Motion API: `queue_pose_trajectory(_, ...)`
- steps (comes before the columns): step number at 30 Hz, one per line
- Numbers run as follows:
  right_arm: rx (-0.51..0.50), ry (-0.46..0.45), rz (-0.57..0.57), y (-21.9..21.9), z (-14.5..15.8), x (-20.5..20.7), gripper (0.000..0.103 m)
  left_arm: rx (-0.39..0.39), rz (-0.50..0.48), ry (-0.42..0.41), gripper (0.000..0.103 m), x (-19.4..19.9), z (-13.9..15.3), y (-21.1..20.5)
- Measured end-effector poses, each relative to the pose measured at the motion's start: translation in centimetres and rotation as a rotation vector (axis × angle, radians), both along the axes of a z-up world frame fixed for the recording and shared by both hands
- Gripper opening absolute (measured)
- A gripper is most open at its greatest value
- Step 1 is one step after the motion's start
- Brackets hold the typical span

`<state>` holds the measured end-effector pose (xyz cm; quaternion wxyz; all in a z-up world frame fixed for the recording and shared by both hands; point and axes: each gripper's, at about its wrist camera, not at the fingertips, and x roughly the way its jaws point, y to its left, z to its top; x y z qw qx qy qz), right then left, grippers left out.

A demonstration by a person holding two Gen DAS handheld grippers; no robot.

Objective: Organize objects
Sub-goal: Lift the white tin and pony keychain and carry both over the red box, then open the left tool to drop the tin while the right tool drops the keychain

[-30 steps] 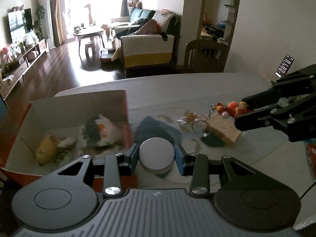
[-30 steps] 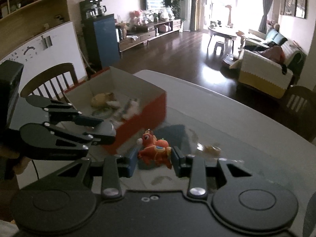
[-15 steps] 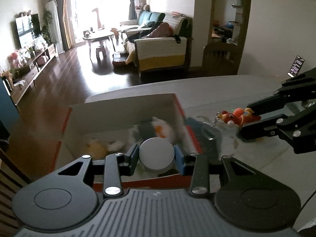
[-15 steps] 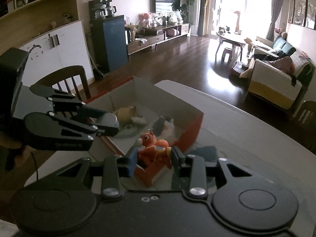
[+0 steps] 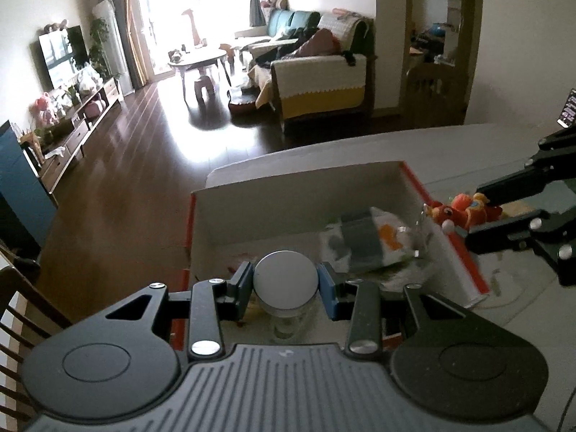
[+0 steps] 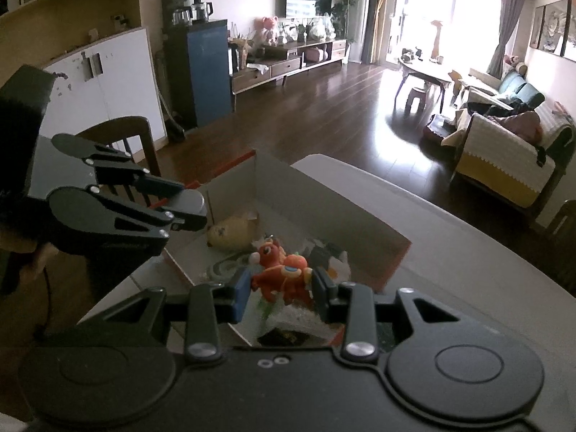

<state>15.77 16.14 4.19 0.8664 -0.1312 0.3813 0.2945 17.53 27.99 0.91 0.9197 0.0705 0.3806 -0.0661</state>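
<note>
My left gripper [image 5: 285,283] is shut on a small glass jar with a round silver lid [image 5: 285,279], held over the near end of an open red cardboard box [image 5: 295,198]. My right gripper [image 6: 282,289] is shut on an orange toy keychain [image 6: 280,270], held over the same box [image 6: 324,208]; in the left wrist view the toy [image 5: 462,210] hangs at the box's right wall. Inside the box lie a grey, white and orange plush [image 5: 370,243] and a yellow plush [image 6: 230,234]. In the right wrist view the left gripper [image 6: 187,212] shows at the left with the jar.
The box stands at the corner of a light table [image 6: 450,244]. A wooden chair [image 6: 122,133] is behind the table's left edge, another chair [image 5: 14,298] by the near left. A phone [image 5: 568,108] stands at the far right. A person's hand [image 6: 32,266] holds the left gripper.
Both grippers have moved left from the table's middle to over the red box, each keeping hold of its object.
</note>
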Motion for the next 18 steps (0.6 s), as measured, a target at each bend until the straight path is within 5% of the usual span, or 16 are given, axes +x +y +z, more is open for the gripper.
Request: queue_pose_trajectory(18,-0.111,0.166,-0.038,4.4,-8.0,4.4,0.036,0.036,-0.056,0.172,0.038,5.8,-7.6,-0.5)
